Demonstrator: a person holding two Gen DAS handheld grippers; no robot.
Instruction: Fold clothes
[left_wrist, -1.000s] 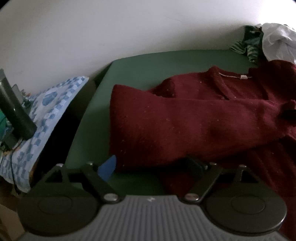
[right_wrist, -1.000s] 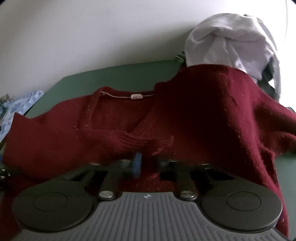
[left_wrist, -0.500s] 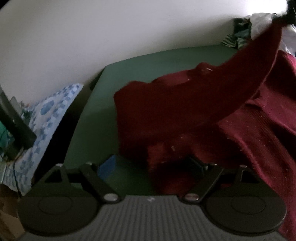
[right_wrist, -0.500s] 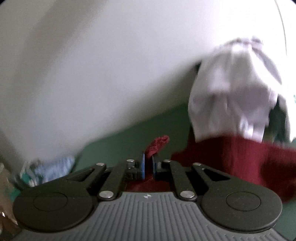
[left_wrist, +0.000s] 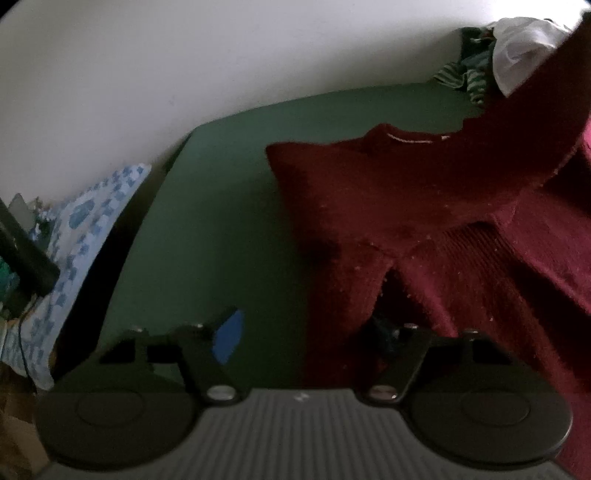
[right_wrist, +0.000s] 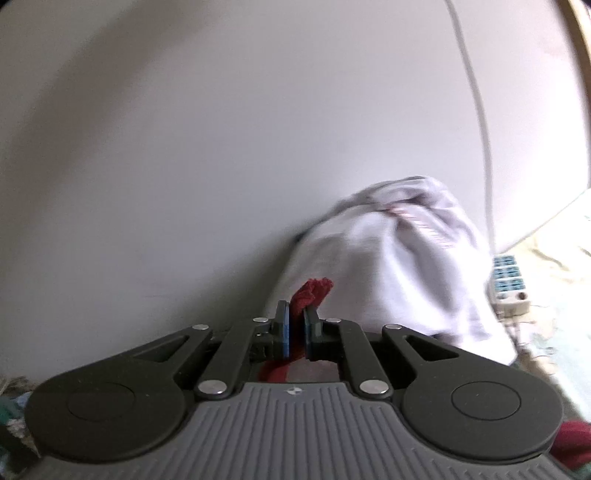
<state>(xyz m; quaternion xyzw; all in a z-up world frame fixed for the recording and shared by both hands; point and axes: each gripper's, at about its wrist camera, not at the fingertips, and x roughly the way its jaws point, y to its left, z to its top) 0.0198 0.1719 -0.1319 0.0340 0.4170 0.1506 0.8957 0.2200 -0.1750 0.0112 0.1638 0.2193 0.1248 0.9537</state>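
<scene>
Across the green worktop (left_wrist: 229, 177) the dark red sweater (left_wrist: 369, 192) lies spread from about twelve o'clock round to four o'clock of the left gripper (left_wrist: 306, 328), collar toward the far wall. One sleeve (left_wrist: 554, 96) is lifted off the body and stretched in a taut band up toward one o'clock, so the garment's long line now runs from the cloth at the left gripper up to that raised end.

Seen from the right wrist camera, the right gripper (right_wrist: 295, 328) carries that end: its jaws are nearly closed, pinching a tuft of red knit that pokes out at twelve o'clock, with a white heap of laundry (right_wrist: 406, 266) behind at one o'clock.

Nearer the sweater's body is the left gripper. Its jaws have just been closing but stand moderately wide; the hem's edge drapes over the right finger while the blue pad (left_wrist: 231, 339) of the left finger (left_wrist: 199, 354) sits bare at ten o'clock, clear of the cloth. I judge it has no grip yet.
</scene>
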